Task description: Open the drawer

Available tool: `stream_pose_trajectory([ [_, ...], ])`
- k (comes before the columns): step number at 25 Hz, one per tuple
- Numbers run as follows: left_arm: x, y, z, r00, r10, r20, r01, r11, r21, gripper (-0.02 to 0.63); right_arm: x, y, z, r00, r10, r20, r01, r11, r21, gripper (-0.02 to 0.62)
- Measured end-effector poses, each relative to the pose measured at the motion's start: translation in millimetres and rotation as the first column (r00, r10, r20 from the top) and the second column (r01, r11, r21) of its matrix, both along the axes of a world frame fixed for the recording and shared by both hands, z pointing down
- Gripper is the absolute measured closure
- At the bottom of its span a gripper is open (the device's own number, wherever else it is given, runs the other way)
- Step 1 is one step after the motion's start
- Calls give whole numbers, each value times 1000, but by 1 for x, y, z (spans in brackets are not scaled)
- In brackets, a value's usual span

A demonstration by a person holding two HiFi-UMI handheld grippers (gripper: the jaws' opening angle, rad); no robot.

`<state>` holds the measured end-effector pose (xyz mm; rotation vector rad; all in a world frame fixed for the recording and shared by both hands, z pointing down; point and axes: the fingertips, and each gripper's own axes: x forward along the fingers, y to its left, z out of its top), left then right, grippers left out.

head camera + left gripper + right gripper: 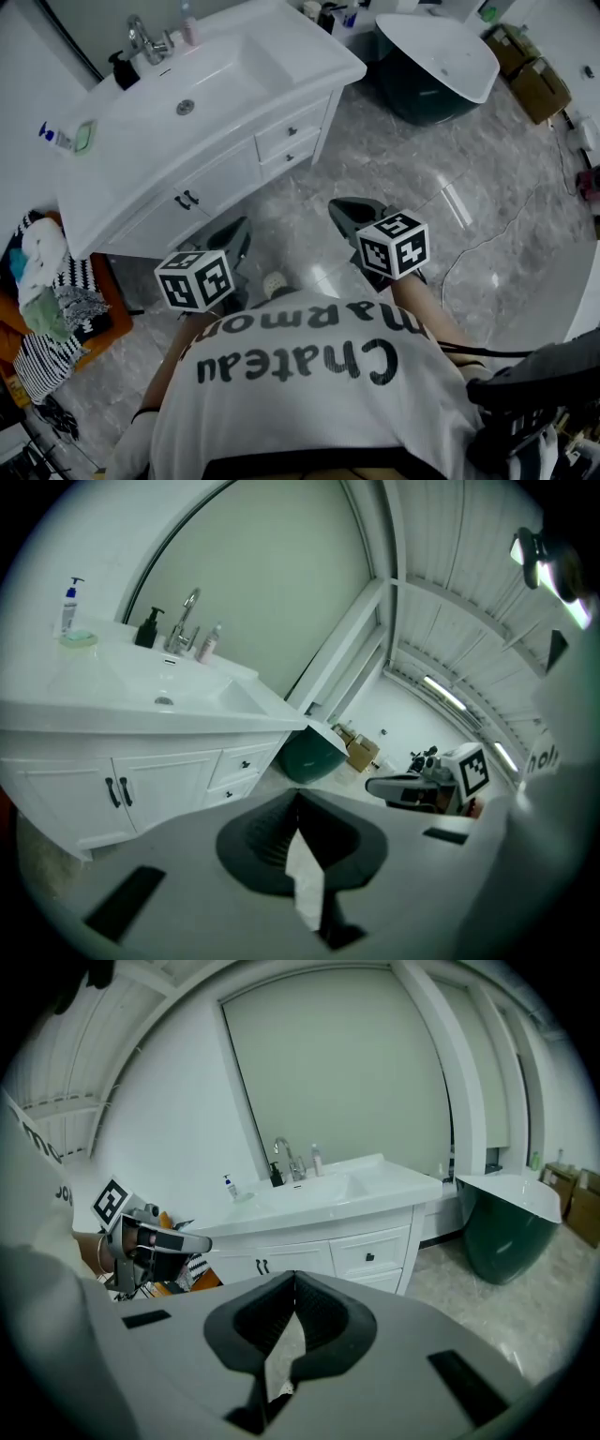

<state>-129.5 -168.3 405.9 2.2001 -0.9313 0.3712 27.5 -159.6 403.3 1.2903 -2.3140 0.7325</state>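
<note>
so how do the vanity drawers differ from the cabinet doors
The drawers are short, wide and stacked one above the other; the cabinet doors are taller and sit side by side. Each drawer has one small dark knob; the doors carry slim vertical bar handles at their meeting edge. Both are white, panelled and shut.

Glossy grey marble-look floor (375,169) all over. White vanity (122,150) sits against a plain pale wall (337,1072). A dark green tub (412,94) with a white rim is just beside it, and cardboard boxes (539,84) are further along. Strip lights (445,694) run across the panelled ceiling (469,602).
</note>
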Motion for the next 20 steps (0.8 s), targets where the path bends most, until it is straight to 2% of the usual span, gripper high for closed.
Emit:
stream_pose_trajectory([
  [4, -5, -23, -9, 999, 33, -5, -32, 999, 25, 598, -8, -23, -3, 999, 26, 27, -26, 1000, 4, 586],
  [10, -12, -45, -12, 998, 49, 28, -51, 997, 58, 598, -30, -53, -3, 998, -26, 53, 25, 1000, 7, 586],
  [13, -13, -55, -8, 1000, 27, 16, -28, 998, 60, 598, -32, -68, 3, 998, -48, 42, 48, 999, 5, 586],
  [18, -3, -75, -9, 997, -41, -72, 46, 996, 78, 598, -10, -103, 23, 998, -56, -6, 55, 998, -10, 586],
  [20, 0, -86, -6, 995, -73, -64, 78, 994, 83, 598, -1, -122, 35, 997, -73, -27, 72, 997, -8, 584],
])
